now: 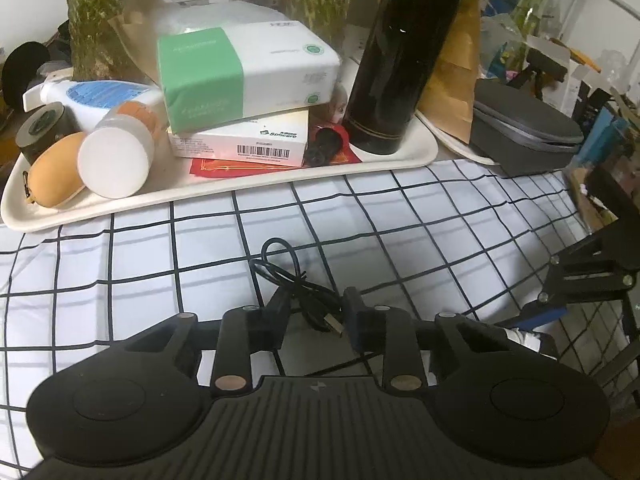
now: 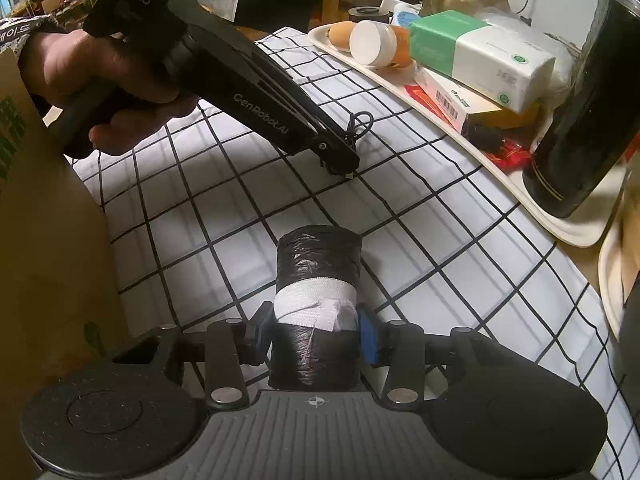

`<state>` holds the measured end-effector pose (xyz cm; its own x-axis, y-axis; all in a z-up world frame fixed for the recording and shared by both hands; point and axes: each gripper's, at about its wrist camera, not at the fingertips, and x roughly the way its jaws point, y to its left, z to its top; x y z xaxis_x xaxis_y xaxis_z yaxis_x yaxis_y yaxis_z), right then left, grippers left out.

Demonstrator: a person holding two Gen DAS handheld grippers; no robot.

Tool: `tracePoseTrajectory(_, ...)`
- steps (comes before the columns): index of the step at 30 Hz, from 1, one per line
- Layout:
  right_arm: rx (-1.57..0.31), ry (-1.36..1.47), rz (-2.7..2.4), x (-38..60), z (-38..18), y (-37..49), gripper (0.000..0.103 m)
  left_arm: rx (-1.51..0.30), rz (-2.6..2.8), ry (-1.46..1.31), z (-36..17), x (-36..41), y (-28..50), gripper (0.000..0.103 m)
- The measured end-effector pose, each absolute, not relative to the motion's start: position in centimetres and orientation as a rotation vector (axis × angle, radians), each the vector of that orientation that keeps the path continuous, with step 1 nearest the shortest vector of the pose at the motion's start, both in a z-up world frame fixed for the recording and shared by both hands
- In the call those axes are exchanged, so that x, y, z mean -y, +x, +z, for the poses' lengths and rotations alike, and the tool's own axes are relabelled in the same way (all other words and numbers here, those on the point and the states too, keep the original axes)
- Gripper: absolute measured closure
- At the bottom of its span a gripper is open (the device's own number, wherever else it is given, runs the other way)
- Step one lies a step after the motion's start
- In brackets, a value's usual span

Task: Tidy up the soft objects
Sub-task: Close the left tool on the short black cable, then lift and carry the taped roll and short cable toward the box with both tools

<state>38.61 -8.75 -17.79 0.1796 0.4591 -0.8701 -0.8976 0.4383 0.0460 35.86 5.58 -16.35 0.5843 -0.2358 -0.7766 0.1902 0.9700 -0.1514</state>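
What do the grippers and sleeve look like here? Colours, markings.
Left gripper: black, long body, white "GenRobot.AI" lettering. Right gripper: black linkage, blue pads, brass pivot pins, ribbed grey base with crosshair mark. Sleeve: patterned, pale with dark lettering.

checked cloth point(image 1: 400, 216) open; tray point(image 1: 240, 184) probably blocks behind.

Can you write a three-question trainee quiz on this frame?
1. True or false: the right gripper is shut on the roll of black bags.
2. What lies between the left gripper fingers? A) tissue pack B) black cable C) flask
3. Fill in: the tissue pack rests on a white ____.

Key: 1 true; 2 B, the black cable; 3 box.
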Motion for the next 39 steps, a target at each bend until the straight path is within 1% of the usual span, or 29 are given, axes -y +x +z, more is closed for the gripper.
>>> tracePoseTrajectory(4,-0.965,-0.547,1.026,9.0,-17.5,38.4,0.058,-0.93,-0.27,-0.077,-15.9,-6.0,36.0,0.089)
tracePoseTrajectory(6,-0.959,-0.521,1.019,9.4,-17.0,38.4,0.058,-0.923,-0.287,-0.05,-15.5,-5.7,35.7,0.095)
tracePoseTrajectory(7,-0.955,-0.511,1.013,9.5,-16.7,38.4,0.058,-0.92,-0.293,-0.046,-15.3,-5.5,35.6,0.097)
tracePoseTrajectory(16,-0.903,-0.467,0.935,11.3,-14.3,38.4,0.058,-0.882,-0.314,-0.035,-13.8,-5.7,35.1,0.097)
tracePoseTrajectory(25,-0.852,-0.435,0.847,13.7,-11.6,38.3,0.058,-0.795,-0.286,-0.099,-10.3,-7.6,34.1,0.097)
tracePoseTrajectory(39,-0.74,-0.383,0.757,15.6,-6.4,34.7,0.058,-0.671,-0.262,-0.192,-6.0,-9.1,29.4,0.097)
